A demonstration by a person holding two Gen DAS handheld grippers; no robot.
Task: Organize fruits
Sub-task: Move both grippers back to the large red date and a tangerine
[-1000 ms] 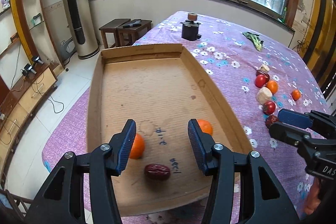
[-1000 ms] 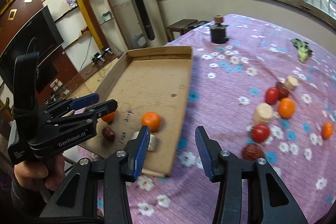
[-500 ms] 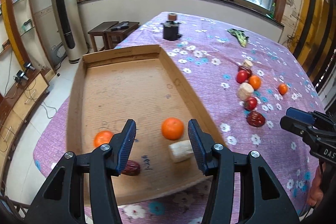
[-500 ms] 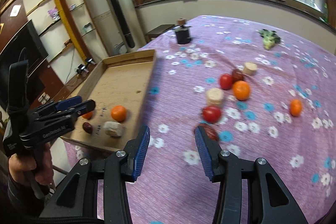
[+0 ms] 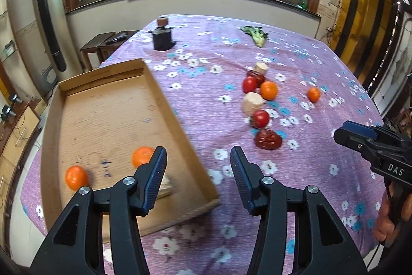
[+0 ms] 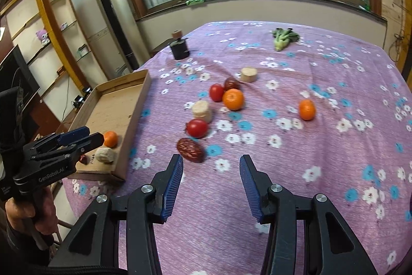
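Fruits lie in two groups on a purple flowered cloth [image 6: 322, 159]. In the right wrist view, the loose group sits at frame centre: a dark red date [image 6: 190, 146] nearest the camera, a tomato [image 6: 197, 128] just above it, a pale cylinder [image 6: 202, 111] above that, then a second tomato [image 6: 216, 92] touching an orange [image 6: 233, 99], with another date [image 6: 231, 84] behind them and a second pale cylinder [image 6: 249, 74] further up. A lone orange [image 6: 307, 109] rests well apart to the right.

At left of that frame, a cardboard tray [image 6: 140, 105] holds an orange [image 6: 110, 139], a pale piece [image 6: 104, 155] and a small date [image 6: 83, 159] near its lower end. The left wrist view shows a second orange [image 5: 76, 177] in the tray as well, at lower left.

Right gripper [image 6: 211, 182] has its jaws spread with nothing between them, hovering over bare cloth just below the nearest date. Left gripper [image 5: 198, 172] is likewise spread and empty, its left finger over the tray's lower corner and its right finger over the cloth.

At the upper part of both frames stand a black pot [image 6: 179, 49] and a green vegetable [image 6: 283, 39].
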